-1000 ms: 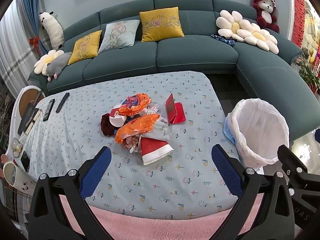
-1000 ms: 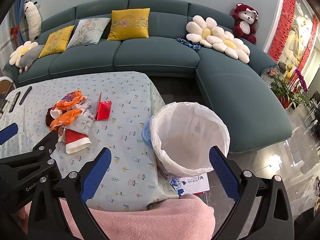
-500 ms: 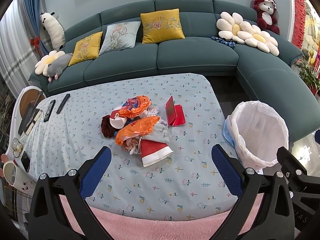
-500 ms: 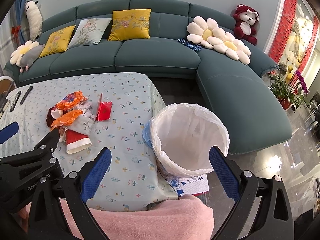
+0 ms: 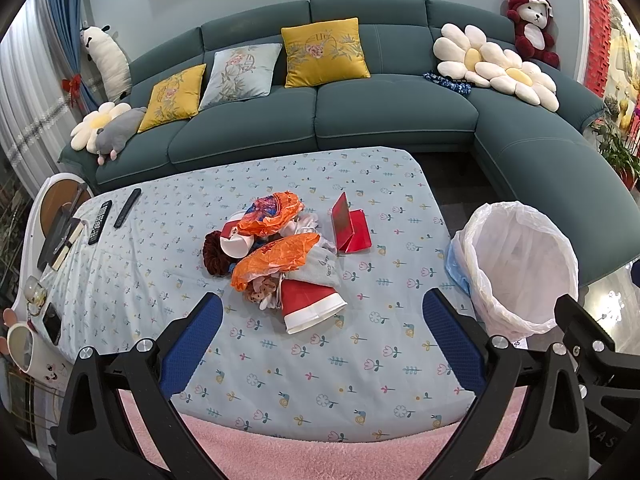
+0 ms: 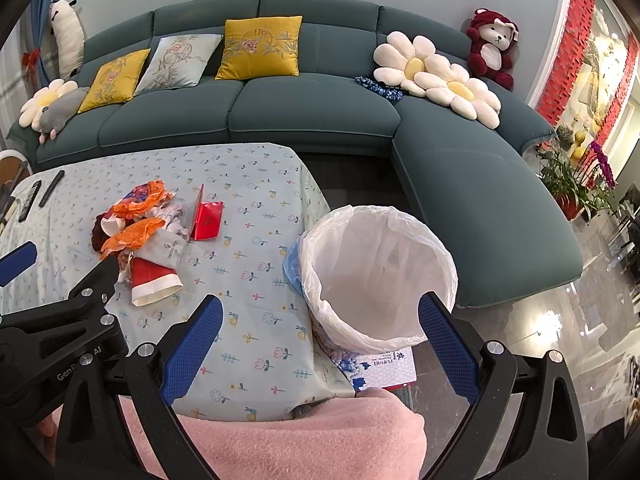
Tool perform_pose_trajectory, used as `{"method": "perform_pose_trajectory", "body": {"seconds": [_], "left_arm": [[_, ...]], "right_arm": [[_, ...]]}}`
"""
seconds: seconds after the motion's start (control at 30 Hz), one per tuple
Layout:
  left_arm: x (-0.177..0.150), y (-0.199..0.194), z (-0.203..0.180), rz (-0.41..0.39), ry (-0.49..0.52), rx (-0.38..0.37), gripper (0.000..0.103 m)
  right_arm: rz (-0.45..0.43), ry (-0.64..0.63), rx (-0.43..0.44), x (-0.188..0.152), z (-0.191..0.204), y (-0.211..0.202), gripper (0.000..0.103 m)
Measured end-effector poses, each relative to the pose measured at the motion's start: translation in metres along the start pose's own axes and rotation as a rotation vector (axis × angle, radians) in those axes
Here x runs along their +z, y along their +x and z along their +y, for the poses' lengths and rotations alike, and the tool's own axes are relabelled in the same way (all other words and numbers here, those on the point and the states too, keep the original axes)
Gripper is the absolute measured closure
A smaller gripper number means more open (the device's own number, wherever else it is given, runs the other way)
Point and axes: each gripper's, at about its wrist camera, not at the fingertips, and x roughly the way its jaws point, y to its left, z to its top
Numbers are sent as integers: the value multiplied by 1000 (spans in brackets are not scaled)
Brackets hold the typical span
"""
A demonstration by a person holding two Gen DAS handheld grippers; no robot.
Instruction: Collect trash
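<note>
On the flower-print tablecloth, near the table's middle: one heap of trash, mixed. Contents visible: two crumpled orange wrappers; a red paper cup with white rim, lying on its side at the near edge of the heap; a second white-and-red cup, also tipped; a grey drawstring pouch; a dark red fuzzy item at the heap's left; some white crumpled paper. Just right of the heap, touching or nearly touching it: a red folded card packet, one flap standing up.

Receptacle: bin lined with a white plastic bag, standing off the table's right edge, close against the cloth, mouth open, seemingly nothing inside. A blue-and-white printed box lies at its foot.

Other items: two black remote controls at the table's far left; a teal sectional sofa behind, with yellow and pale cushions, flower pillows and a red plush bear. Pink fleece covers the near foreground.

Left gripper: jaws wide apart, holding nothing, poised above the cloth just short of the red cup. Right gripper: jaws wide apart, holding nothing, framing the bin's near rim. Nothing lies between the heap and either gripper.
</note>
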Motion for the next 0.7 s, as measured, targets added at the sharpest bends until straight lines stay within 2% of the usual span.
{"method": "perform_pose_trajectory", "body": {"seconds": [0.7], "left_arm": [[2,-2,-1,-5,1,1,8]], "right_arm": [[2,5,-1,-1,-1,0,9]]}}
